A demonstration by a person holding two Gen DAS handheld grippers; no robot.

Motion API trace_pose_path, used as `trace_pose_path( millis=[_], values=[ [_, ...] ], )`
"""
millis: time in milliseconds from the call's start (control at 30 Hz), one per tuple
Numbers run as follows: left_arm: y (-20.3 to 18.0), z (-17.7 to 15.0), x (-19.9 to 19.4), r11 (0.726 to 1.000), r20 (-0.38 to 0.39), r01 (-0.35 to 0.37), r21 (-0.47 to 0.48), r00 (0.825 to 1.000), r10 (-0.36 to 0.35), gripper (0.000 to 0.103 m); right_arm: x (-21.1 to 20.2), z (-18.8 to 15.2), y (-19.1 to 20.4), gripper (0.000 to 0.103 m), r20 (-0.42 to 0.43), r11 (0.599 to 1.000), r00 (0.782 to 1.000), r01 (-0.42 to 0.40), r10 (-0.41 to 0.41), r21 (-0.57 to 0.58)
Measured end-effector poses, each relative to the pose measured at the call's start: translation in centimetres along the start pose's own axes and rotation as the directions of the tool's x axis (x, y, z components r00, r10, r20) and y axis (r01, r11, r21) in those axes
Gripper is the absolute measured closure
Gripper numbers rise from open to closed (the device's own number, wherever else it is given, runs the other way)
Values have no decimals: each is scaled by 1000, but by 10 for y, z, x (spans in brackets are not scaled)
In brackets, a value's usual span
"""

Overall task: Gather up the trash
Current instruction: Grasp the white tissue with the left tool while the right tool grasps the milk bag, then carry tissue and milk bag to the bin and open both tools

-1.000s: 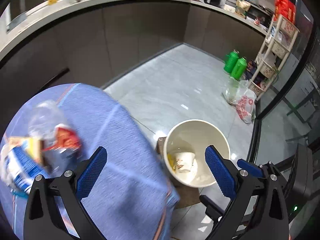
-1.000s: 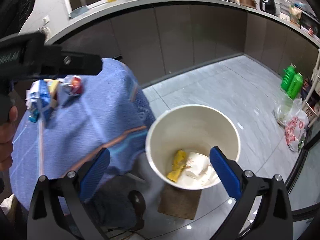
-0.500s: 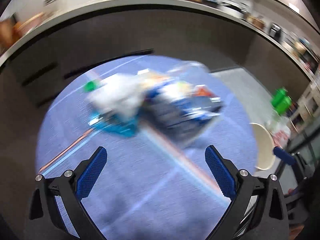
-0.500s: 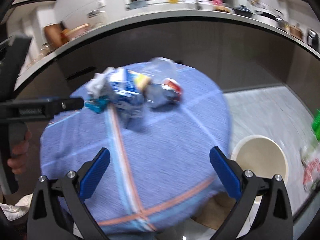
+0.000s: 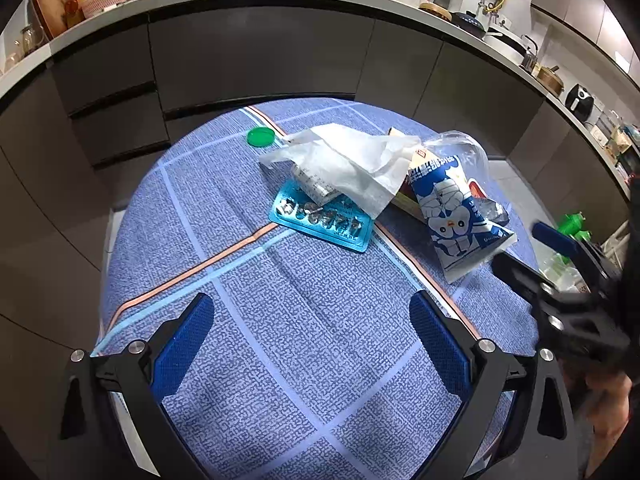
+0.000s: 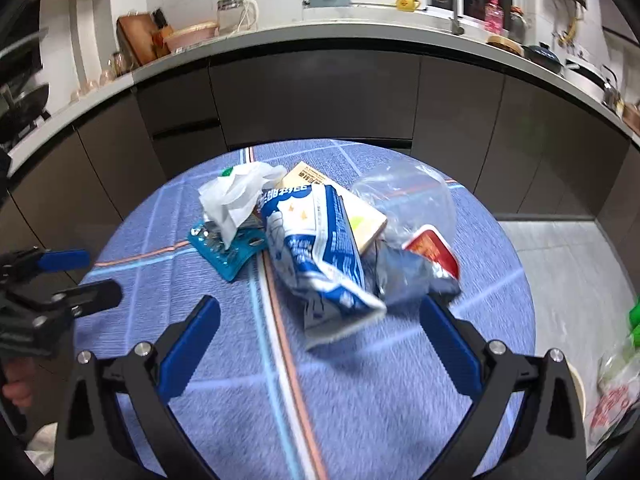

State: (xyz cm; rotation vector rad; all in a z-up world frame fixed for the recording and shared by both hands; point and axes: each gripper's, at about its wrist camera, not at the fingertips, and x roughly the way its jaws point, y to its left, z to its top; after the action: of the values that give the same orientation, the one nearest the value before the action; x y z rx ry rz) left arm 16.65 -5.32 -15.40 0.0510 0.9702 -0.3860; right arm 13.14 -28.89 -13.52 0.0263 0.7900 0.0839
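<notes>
Both my left gripper (image 5: 312,344) and right gripper (image 6: 320,348) hover wide open, empty. Near the table's far edge, trash overlaps: blue snack bag (image 6: 316,256), tissue (image 5: 352,160), blister pack (image 5: 320,222). Grabbing one may drag others off.

A crumpled white tissue (image 5: 352,164), teal blister pack (image 5: 324,224), blue-white snack bag (image 5: 456,220) and green cap (image 5: 260,136) lie clustered.

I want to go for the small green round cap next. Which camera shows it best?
The left wrist view: the small green round cap lies fully exposed on the blue checked tablecloth, apart from the crumpled white tissue. In the right wrist view only a green sliver peeks out behind the tissue.
</notes>
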Motion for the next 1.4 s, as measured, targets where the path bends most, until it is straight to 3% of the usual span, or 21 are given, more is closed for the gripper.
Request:
trace_pose_path(
  millis=[200,267,300,333,433,633,800,1033,1133,1167,1233,1267,1400],
  values=[
    [0,22,13,999,-10,44,9,999,-44,15,34,2,6,10,-28,998,999,15,-17,-60],
    [0,37,17,999,4,45,11,999,-45,15,42,3,8,25,-32,996,999,38,-40,-80],
    [-2,44,19,999,9,45,13,999,-45,15,44,3,9,53,-37,995,998,53,-57,-85],
    [-2,51,21,999,12,49,14,999,-49,15,47,4,9,65,-48,994,997,58,-63,-89],
    [-6,76,31,997,4,74,5,997,-74,15,44,0,11,81,-47,996,998,39,-43,-78],
    [-18,135,75,997,-47,73,-9,996,-74,15,15,-11,15,82,-24,999,1000,4,-5,-44],
    [-20,174,119,1000,-113,4,-11,994,-5,16,-7,-21,17,82,-1,999,1000,-12,12,-34],
    [-16,185,159,998,-246,30,-53,968,-42,25,-9,-27,16,81,-4,999,1000,-27,27,-18],
    [-18,183,167,998,-274,42,-53,960,-56,40,-9,-28,17,81,-4,999,1000,-31,31,-19],
    [-19,183,169,997,-287,57,-57,955,-71,49,-8,-29,17,81,-4,999,999,-33,33,-19],
    [-21,182,174,993,-317,91,-69,942,-108,79,-10,-30,17,81,-5,999,999,-34,34,-16],
    [-21,180,174,992,-327,102,-69,938,-119,100,-11,-29,17,81,-3,999,999,-34,34,-14],
    [-28,172,147,991,-276,131,-10,952,-128,101,-18,-32,15,81,10,999,999,-41,41,2]
  ],
)
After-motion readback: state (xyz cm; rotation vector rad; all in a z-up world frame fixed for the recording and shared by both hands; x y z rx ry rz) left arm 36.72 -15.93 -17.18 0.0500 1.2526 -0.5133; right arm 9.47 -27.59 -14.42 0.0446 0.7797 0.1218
